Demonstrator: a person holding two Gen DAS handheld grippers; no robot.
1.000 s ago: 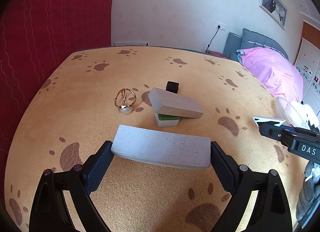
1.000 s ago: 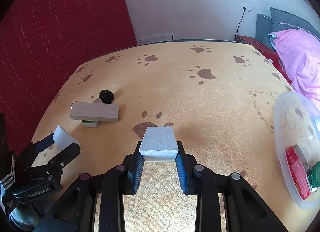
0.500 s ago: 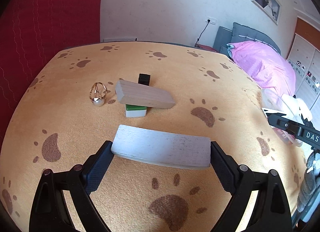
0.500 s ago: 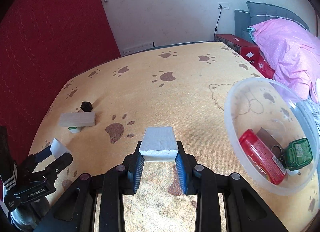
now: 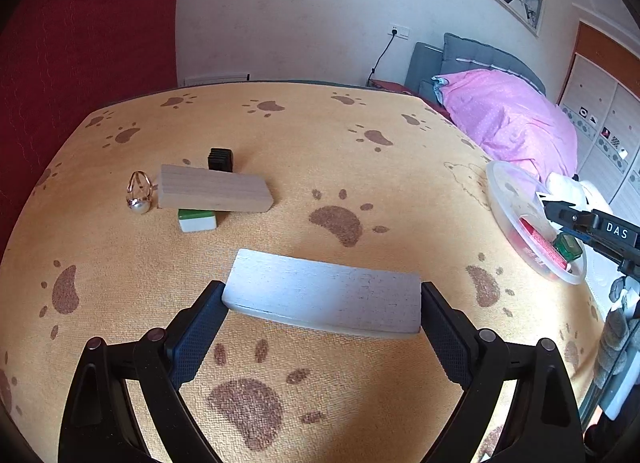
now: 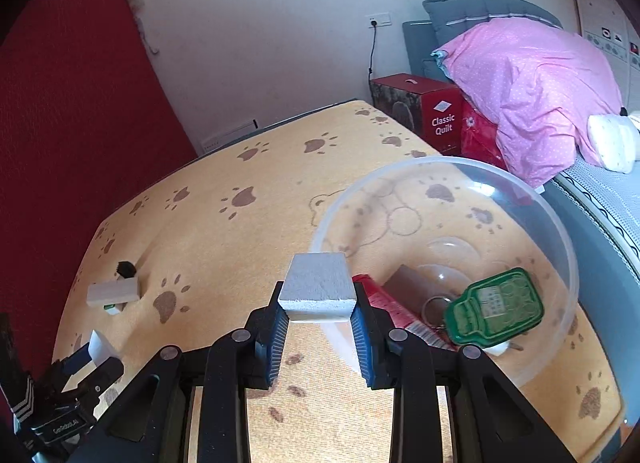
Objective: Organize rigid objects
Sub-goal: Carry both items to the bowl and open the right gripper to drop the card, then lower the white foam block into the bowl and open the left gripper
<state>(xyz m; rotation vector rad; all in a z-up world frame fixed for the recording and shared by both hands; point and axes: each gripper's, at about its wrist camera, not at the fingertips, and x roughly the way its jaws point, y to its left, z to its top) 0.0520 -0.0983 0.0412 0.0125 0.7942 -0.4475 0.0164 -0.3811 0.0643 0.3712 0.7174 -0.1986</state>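
While both grippers hang over the paw-print cloth (image 5: pixel 400 135), items run L to R. Far L: ring w/ pearl (image 5: pixel 139 193), touching the end of a wood block (image 5: pixel 214 188); block lies across a green-and-white tile (image 5: pixel 197 219), black ridged piece (image 5: pixel 220 159) just behind. Near centre: left gripper (image 5: pixel 322 305), jaws spread wide, clamped end to end on a long white block (image 5: pixel 324 293), held clear of the cloth. R: right gripper (image 6: pixel 318 317), jaws narrow, pinching a small white block (image 6: pixel 318 283) at the near rim of the clear bowl (image 6: pixel 560 247). Bowl holds a red pack (image 6: pixel 384 303), brown piece (image 6: pixel 408 283), green jar-shaped tag (image 6: pixel 496 307) on a keyring.
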